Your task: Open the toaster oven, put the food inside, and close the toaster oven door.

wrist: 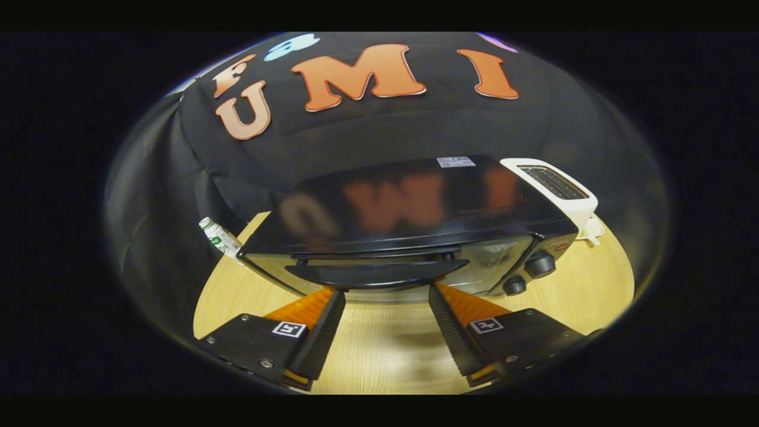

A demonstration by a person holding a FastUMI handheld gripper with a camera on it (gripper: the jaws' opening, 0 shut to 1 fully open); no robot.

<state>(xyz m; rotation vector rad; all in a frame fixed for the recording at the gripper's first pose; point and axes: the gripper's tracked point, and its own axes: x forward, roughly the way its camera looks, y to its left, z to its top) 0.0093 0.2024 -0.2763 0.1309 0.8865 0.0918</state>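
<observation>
Setting: a staged recording booth, not a real kitchen. Black cloth wall (379, 130) draped behind a pale wooden table (385, 350). On it, ahead of my spread fingers (323, 323): toaster oven (409, 231), white toaster (557, 187), small bottle (219, 236).

Pretty dim overall, most of the light lands on the pale wooden table (385, 350), which looks warm and evenly lit. The glossy black toaster oven (409, 219) top acts like a mirror, with smeary reflections of the wall. Strong fisheye bending, edges go soft and dark. There's a faint shadow on the table between the open gripper (385, 293) fingers.
</observation>
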